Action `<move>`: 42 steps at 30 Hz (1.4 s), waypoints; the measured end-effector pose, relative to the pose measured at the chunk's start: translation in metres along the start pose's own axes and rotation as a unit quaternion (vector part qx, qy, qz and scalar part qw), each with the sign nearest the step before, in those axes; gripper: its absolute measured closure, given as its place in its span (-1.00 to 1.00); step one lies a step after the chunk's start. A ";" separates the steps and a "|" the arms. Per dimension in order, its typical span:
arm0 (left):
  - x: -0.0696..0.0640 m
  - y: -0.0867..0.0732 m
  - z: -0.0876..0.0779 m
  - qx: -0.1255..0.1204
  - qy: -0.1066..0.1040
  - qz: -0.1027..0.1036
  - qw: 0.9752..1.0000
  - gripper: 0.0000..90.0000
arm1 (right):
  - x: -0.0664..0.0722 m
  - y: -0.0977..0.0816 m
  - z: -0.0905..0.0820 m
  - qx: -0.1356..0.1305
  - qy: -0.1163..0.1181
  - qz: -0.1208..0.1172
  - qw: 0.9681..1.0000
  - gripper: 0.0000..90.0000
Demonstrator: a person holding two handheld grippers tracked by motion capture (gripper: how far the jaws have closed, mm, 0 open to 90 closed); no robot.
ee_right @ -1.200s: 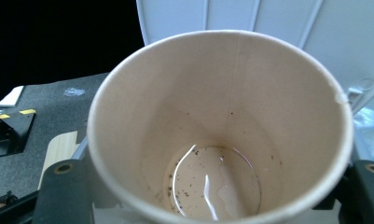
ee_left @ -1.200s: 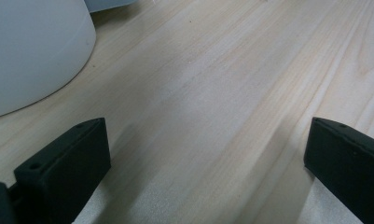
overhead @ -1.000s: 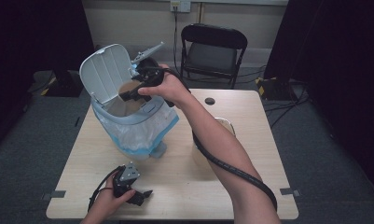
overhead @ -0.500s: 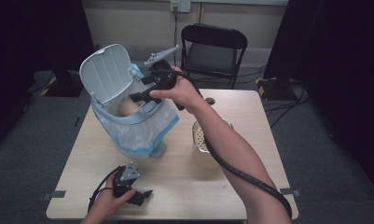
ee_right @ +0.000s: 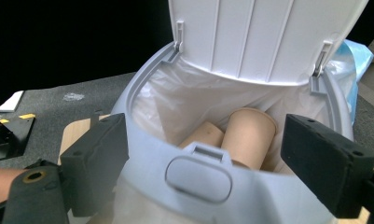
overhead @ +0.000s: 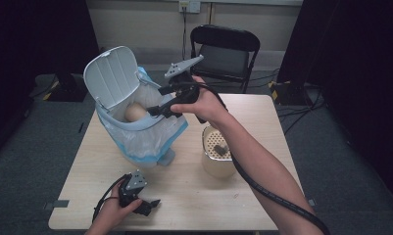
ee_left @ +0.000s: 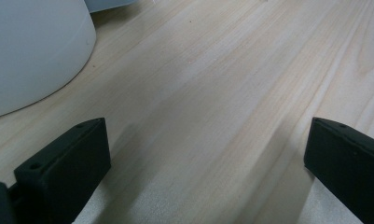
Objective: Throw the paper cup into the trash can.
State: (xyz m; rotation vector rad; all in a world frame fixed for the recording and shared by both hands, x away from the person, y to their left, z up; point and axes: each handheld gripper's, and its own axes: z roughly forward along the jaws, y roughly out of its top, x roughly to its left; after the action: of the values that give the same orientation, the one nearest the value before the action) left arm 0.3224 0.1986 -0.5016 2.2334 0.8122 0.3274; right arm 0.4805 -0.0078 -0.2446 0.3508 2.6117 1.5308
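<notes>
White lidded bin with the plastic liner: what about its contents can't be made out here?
- Brown paper cups: lower parts hidden behind the white lidded bin's front rim, right gripper view.
- How many cups: high view shows one, the rest behind the right gripper.
- Bin bottom: hidden by liner.

I see a black folding chair (overhead: 226, 54) standing beyond the far edge of the wooden surface (overhead: 262, 205). Behind the chair, a wall outlet (overhead: 189, 6) feeds a hanging cable.
</notes>
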 end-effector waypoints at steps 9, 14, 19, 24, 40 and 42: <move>0.000 0.000 0.000 -0.001 0.000 0.000 1.000 -1.00 | 0.013 -0.022 -0.015 0.006 0.002 0.004 1.000 -0.69; 0.000 0.000 0.000 0.000 -0.001 0.000 1.000 -1.00 | 0.019 -0.036 -0.022 0.005 0.010 0.005 1.000 -0.70; 0.000 0.000 0.001 -0.006 -0.002 -0.002 1.000 -1.00 | 0.023 -0.050 -0.031 0.006 0.008 0.009 1.000 -0.69; 0.000 0.000 0.001 -0.006 -0.002 -0.002 1.000 -1.00 | 0.027 -0.062 -0.039 0.006 0.005 0.014 1.000 -0.69; 0.000 -0.001 0.001 -0.008 0.000 -0.002 1.000 -1.00 | 0.036 -0.110 -0.049 0.022 -0.012 0.008 1.000 -0.69; 0.000 -0.001 0.001 -0.006 0.000 -0.002 1.000 -1.00 | 0.037 -0.116 -0.050 0.024 -0.014 0.010 1.000 -0.69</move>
State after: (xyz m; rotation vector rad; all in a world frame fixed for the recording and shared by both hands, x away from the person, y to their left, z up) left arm 0.3225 0.1981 -0.5027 2.2201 0.8122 0.3310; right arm 0.4179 -0.0957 -0.3197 0.3994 2.6355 1.4604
